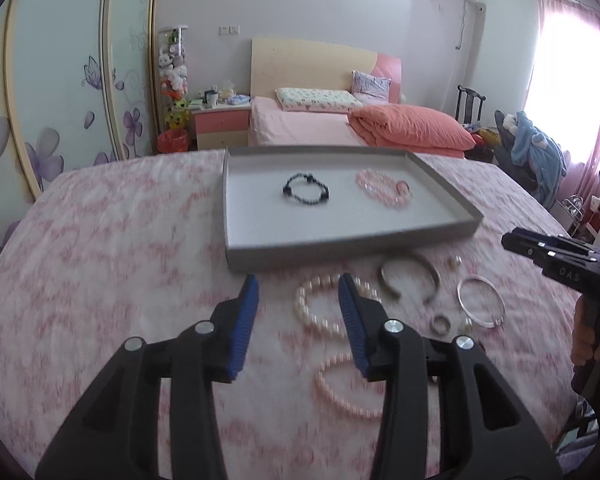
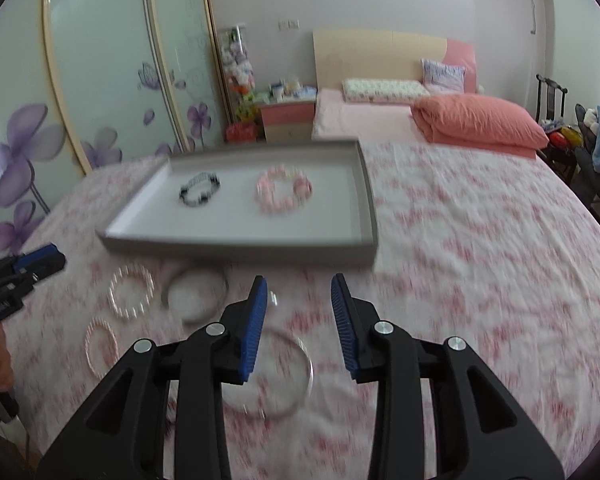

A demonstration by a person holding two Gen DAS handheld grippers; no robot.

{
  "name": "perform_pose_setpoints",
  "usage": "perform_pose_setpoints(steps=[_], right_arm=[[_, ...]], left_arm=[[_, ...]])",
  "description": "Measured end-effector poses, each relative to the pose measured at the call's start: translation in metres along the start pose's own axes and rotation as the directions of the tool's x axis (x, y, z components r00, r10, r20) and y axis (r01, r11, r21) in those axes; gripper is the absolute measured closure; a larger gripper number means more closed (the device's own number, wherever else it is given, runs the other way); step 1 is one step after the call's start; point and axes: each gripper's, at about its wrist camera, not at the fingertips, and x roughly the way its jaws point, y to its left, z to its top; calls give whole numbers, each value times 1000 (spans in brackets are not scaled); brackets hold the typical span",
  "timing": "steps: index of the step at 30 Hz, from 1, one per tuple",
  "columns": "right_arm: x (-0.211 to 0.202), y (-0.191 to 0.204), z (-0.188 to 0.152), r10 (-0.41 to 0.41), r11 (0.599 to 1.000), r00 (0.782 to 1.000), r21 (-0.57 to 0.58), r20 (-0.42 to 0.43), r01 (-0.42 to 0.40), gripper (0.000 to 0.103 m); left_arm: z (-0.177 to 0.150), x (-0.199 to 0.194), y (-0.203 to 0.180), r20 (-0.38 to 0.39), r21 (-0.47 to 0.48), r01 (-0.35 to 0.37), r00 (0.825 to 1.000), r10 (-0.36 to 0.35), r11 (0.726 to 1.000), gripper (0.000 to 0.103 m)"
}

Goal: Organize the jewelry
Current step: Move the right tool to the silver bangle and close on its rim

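Observation:
A grey shallow tray [image 1: 236, 258] [image 2: 236, 250] lies on the pink-patterned cloth and holds a black bead bracelet [image 1: 306, 190] [image 2: 199, 191] and a pink bead bracelet [image 1: 384, 188] [image 2: 284, 190]. In front of it lie two pearl bracelets [image 1: 320, 308] [image 1: 350, 388] [image 2: 132, 291] [image 2: 101, 345], an open metal cuff [image 1: 410, 280] [image 2: 196, 294], a thin silver bangle [image 1: 480, 302] [image 2: 276, 376] and small rings [image 1: 442, 325]. My left gripper [image 1: 298, 294] is open above the upper pearl bracelet. My right gripper [image 2: 299, 294] is open above the silver bangle.
The cloth covers a round table [image 1: 100, 260]. Behind it stand a bed [image 1: 300, 128] with an orange quilt [image 1: 412, 126], a nightstand [image 1: 220, 122] and floral wardrobe doors [image 1: 60, 100]. A chair with clothes [image 1: 536, 152] is at the right.

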Motion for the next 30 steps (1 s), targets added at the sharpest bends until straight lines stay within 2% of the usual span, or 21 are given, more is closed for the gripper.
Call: perform_pose_setpoints(steps=[6, 7, 8, 10, 16, 20, 26, 30], right_arm=[[7, -2, -31, 12, 1000, 995, 12, -98, -11, 68], [5, -1, -34, 26, 1000, 995, 17, -101, -24, 64], [3, 2, -36, 33, 999, 994, 15, -102, -32, 51], [-2, 8, -41, 35, 999, 995, 0, -96, -35, 39], [4, 18, -49, 19, 999, 989, -29, -145, -23, 36], [16, 25, -52, -8, 999, 981, -46, -192, -1, 30], [28, 33, -45, -54, 996, 977, -83, -204, 38, 28], [34, 32, -40, -57, 995, 977, -87, -207, 40, 28]], left_arm=[[-18, -6, -2, -25, 3, 14, 1000, -14, 1000, 56], [-20, -7, -3, -28, 3, 15, 1000, -15, 1000, 56], [-21, -7, -3, -29, 3, 17, 999, -17, 1000, 55], [-24, -9, -4, -30, 1, 19, 999, -19, 1000, 54], [-29, -11, -6, -39, 6, 23, 999, -23, 1000, 51], [-34, -11, -8, -46, 12, 21, 999, -20, 1000, 47], [-37, -10, -9, -58, 10, 24, 998, -23, 1000, 47], [-39, -9, -12, -63, 16, 29, 998, -28, 999, 47]])
